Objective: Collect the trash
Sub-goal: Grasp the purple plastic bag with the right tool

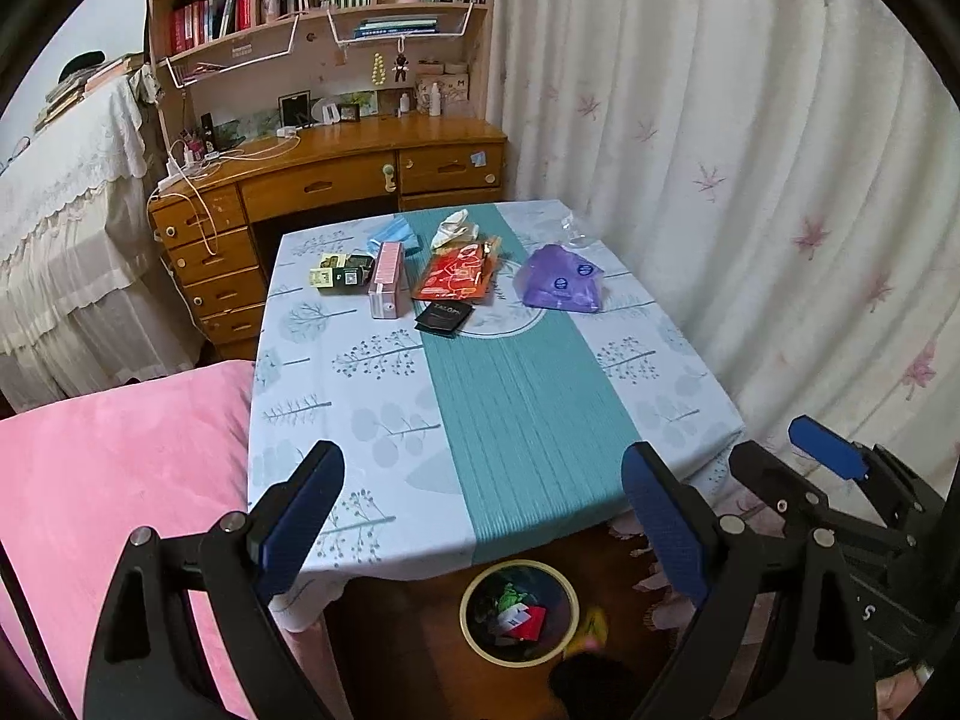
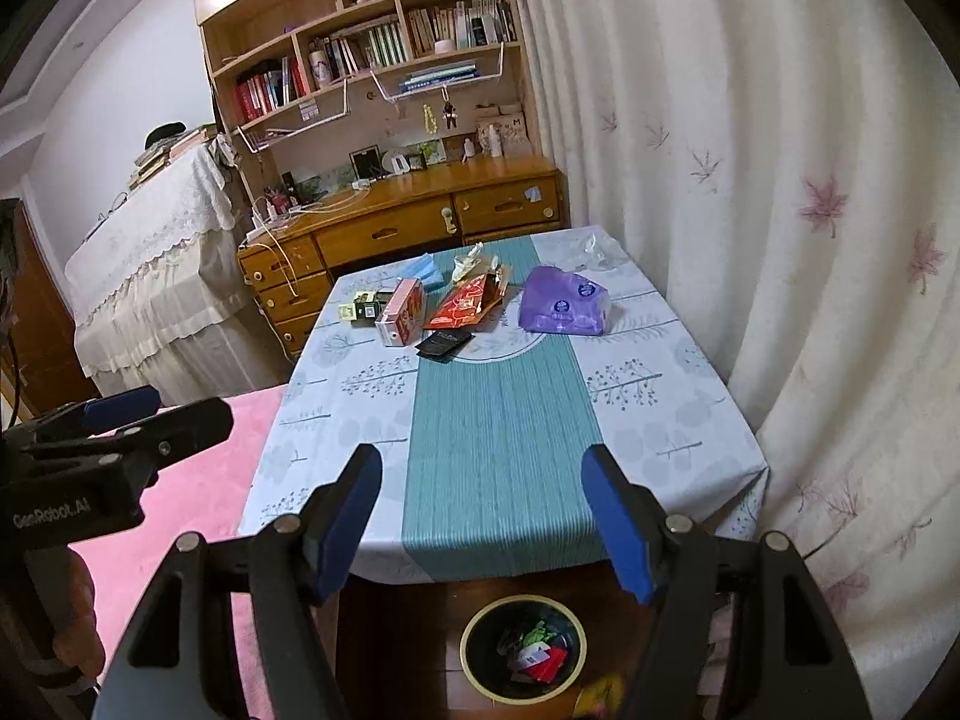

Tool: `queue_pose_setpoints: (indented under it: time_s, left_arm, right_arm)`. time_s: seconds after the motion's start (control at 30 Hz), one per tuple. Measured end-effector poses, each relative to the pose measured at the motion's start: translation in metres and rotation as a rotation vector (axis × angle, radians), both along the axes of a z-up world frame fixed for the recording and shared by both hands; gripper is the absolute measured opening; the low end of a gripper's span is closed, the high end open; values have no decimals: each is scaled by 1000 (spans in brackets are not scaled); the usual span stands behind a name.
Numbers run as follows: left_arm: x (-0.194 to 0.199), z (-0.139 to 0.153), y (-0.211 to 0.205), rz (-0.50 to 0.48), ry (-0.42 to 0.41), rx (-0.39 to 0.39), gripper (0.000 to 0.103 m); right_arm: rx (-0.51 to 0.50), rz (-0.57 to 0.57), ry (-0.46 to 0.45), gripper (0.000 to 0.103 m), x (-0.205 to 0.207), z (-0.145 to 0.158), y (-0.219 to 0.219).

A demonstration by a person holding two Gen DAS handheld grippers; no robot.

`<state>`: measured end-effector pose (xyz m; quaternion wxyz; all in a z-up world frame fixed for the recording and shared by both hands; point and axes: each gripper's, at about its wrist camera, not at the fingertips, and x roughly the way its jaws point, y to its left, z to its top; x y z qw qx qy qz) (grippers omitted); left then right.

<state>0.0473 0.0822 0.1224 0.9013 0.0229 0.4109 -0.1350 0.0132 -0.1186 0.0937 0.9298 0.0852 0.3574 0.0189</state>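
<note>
Beyond both grippers, on the far half of the cloth-covered bench [image 1: 384, 420], lies the trash: a red foil snack wrapper [image 1: 457, 271], a flat black packet [image 1: 443, 319] just in front of it, a crumpled white tissue [image 1: 454, 227] and a purple plastic bag [image 1: 561, 279] to the right. The left gripper [image 1: 480, 516] and right gripper [image 2: 483, 519] hover over the near edge, jaws spread wide and empty, well apart from these. Below them on the floor stands a round black bin with a yellow rim [image 2: 523, 648], holding scraps.
</note>
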Motion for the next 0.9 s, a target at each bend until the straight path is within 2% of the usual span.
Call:
queue_pose_setpoints:
  time_s: [0.1,0.2,0.37,0.5,0.7,0.9]
  left_arm:
    - [21,-8,-5,21,10,16,93]
    - [53,-19,-14,51,21,33,93]
    - [119,-37,-38,135,53,50,93]
    - [184,-60,-68,175,139,55,93]
    - [266,-101,-109,202,209,109,93]
    - [333,-141,-124,213,296,140,93]
  right_arm:
    - [-5,20,15,79,31,-10,-9]
    - [-2,45,21,80,66,-19,-21]
    - [-3,122,75,80,151,-41,-52]
    - [-34,179,142,80,217,-62,-81]
    - [-72,229,198,80,309,-98,-125]
    - [-115,322,263,80,388,-144,-136]
